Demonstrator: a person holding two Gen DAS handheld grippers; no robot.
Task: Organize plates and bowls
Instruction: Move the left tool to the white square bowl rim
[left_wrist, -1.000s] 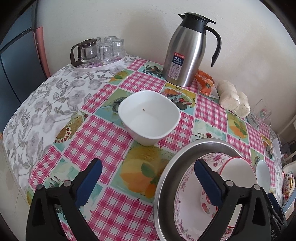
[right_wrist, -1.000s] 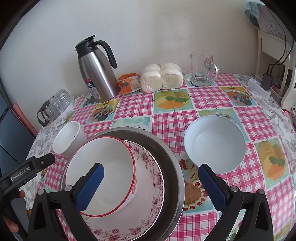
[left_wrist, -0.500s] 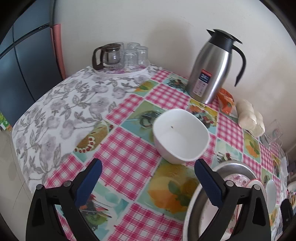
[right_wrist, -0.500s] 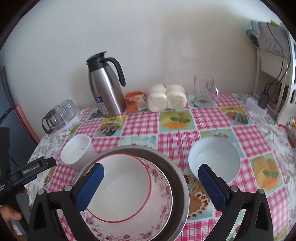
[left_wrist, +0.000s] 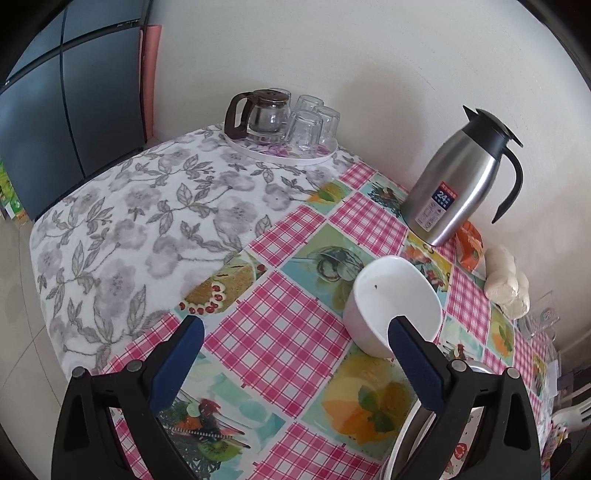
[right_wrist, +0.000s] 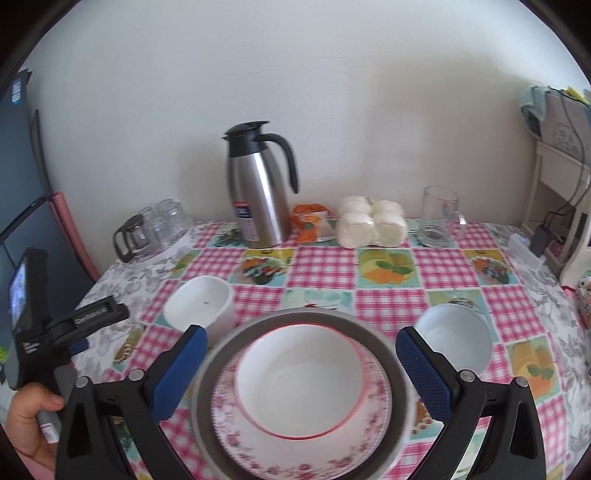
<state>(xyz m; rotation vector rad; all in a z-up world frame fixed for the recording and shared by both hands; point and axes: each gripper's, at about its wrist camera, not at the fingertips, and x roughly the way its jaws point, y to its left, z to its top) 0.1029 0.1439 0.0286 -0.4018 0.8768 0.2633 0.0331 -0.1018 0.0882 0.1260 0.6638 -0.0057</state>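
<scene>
My right gripper (right_wrist: 297, 363) wide open, empty, hovering over steel pan (right_wrist: 221, 354). In pan: floral plate (right_wrist: 373, 435), red-rimmed bowl (right_wrist: 299, 376) stacked on it. Square bowl (right_wrist: 201, 308) left of pan, round bowl (right_wrist: 454, 341) right, both on table (right_wrist: 391, 266). My left gripper (left_wrist: 295, 356) wide open, empty, near square bowl.

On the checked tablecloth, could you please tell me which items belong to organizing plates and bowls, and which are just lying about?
Belongs to the job:
- square white bowl
- round white bowl
- red-rimmed white bowl
- floral pink plate
- round steel tray

Just lying about:
- steel thermos jug
- glass teapot and tumblers
- wrapped white buns
- orange snack packet
- glass mug
</scene>
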